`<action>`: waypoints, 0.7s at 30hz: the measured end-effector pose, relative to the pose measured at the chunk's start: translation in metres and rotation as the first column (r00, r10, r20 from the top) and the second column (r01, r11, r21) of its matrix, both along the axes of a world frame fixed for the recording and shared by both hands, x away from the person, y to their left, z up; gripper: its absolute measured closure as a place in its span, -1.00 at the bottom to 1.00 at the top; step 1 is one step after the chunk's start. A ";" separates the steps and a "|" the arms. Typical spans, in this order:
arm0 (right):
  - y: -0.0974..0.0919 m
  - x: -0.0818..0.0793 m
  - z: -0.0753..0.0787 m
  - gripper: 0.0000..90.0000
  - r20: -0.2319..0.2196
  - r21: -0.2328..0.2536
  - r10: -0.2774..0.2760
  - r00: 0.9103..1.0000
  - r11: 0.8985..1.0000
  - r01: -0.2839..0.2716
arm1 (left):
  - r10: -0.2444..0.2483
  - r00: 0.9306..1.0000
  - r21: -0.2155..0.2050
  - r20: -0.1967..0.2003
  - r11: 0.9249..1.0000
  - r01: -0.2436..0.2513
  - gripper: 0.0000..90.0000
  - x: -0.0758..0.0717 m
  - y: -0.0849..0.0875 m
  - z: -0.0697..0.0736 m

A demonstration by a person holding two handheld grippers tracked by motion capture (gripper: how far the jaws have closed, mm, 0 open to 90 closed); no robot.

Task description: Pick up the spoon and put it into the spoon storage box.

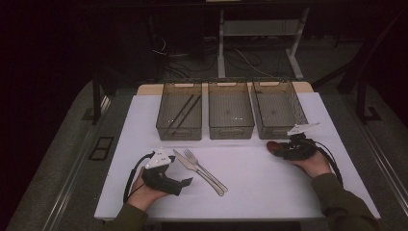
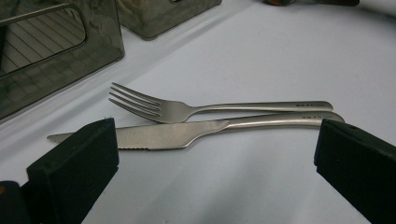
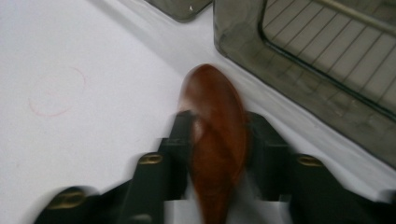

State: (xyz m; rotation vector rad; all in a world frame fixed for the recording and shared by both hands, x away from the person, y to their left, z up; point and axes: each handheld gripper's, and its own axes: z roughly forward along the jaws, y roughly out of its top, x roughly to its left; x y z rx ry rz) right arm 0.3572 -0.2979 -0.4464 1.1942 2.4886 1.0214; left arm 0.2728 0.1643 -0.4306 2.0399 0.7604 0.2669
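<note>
Near the worktop's right edge, my right hand-held gripper [image 3: 217,140] is clamping the brown wooden spoon [image 3: 215,135] by its bowl; the rounded wood could be slipping out. My left hand-held gripper [image 2: 215,154] is standing apart by the knife [image 2: 187,133].

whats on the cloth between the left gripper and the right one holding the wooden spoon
A knife and fork lie side by side there, nearer the left gripper; the high view shows this. The right gripper holds the wooden spoon.
</note>
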 end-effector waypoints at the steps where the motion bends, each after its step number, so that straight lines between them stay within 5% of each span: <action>1: 0.000 0.000 0.000 0.49 -0.003 0.002 0.000 1.000 1.000 0.000 | 0.000 1.000 0.000 -0.001 1.000 0.000 -1.00 0.000 0.000 0.000; 21: 0.001 -0.004 0.007 0.88 0.001 0.021 0.030 1.000 0.999 -0.030 | -0.002 1.000 -0.003 0.001 1.000 0.002 -1.00 0.000 0.000 0.000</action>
